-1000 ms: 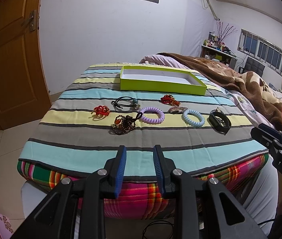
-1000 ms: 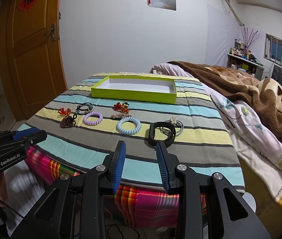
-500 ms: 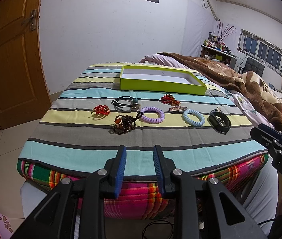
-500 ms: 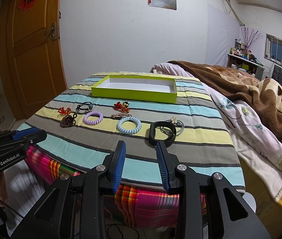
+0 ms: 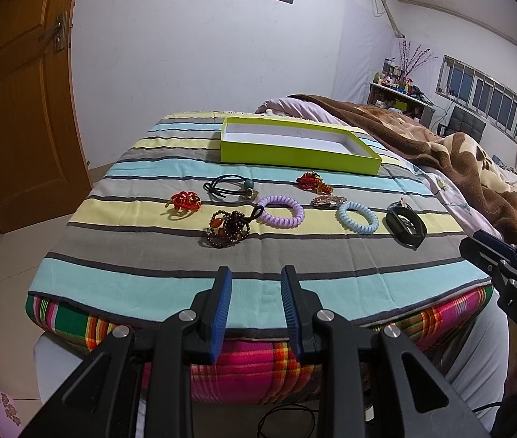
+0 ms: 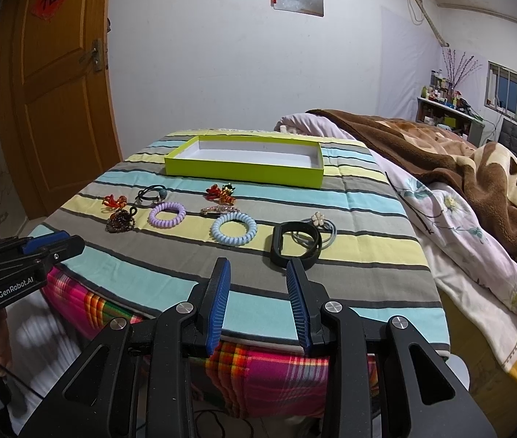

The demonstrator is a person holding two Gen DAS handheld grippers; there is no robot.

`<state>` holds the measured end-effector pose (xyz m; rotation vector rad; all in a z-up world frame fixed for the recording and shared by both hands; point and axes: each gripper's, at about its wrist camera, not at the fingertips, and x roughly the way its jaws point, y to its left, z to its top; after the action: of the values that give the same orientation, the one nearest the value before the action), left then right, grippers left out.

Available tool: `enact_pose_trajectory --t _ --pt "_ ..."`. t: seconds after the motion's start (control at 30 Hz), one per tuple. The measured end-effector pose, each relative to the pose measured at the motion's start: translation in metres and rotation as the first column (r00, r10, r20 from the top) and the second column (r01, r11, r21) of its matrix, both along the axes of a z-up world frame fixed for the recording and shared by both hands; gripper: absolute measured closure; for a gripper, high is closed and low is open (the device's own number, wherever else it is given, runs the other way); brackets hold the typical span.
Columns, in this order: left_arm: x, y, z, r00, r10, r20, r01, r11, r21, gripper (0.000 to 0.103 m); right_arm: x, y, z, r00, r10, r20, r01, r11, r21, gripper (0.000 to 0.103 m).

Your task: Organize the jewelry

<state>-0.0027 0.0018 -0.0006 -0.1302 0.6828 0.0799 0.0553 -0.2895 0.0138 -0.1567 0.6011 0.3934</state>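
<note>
Spread in a loose row on the striped bed cover [image 5: 149,288]: red knot [image 5: 184,200], black hair tie [image 5: 227,187], dark bead bracelet [image 5: 227,228], purple coil tie [image 5: 281,211], blue coil tie [image 5: 357,217], black band [image 5: 406,226]. Behind them, empty green tray [image 5: 296,155]. Left gripper [image 5: 254,304] open, holding nothing. Right gripper [image 6: 260,301] likewise open, empty, short of the bed edge.

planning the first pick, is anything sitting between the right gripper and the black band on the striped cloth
Nothing visible does. The right gripper hovers open at the near edge, and only bare striped cloth lies between it and the black rectangular band. A flower-topped hair tie sits behind the band, overlapping its far side.
</note>
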Motion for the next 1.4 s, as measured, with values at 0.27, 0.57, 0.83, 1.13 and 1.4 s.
enact_pose_trajectory --t 0.27,0.57,0.83,1.13,1.4 --pt "0.021 0.015 -0.004 1.0 0.023 -0.012 -0.023 1.0 -0.004 0.069 0.026 -0.009 -0.004 0.999 -0.041 -0.018 0.041 0.999 0.004 0.07" --pt "0.058 0.031 -0.015 0.998 0.034 -0.045 -0.034 0.999 -0.011 0.064 0.067 -0.018 -0.019 0.993 -0.067 -0.094 0.069 0.997 0.023 0.07" --pt "0.079 0.04 -0.025 0.997 0.039 -0.073 -0.04 0.999 -0.016 0.06 0.104 -0.022 -0.035 0.977 -0.089 -0.192 0.1 0.994 0.048 0.07" --pt "0.093 0.044 -0.034 0.994 0.021 -0.112 -0.025 0.999 -0.04 0.059 0.123 -0.02 -0.047 0.956 -0.118 -0.27 0.134 0.99 0.043 0.072" --pt "0.1 0.046 -0.034 0.994 0.006 -0.109 -0.012 0.998 -0.058 0.07 0.122 -0.02 -0.046 0.955 -0.112 -0.274 0.133 0.989 0.06 0.094"
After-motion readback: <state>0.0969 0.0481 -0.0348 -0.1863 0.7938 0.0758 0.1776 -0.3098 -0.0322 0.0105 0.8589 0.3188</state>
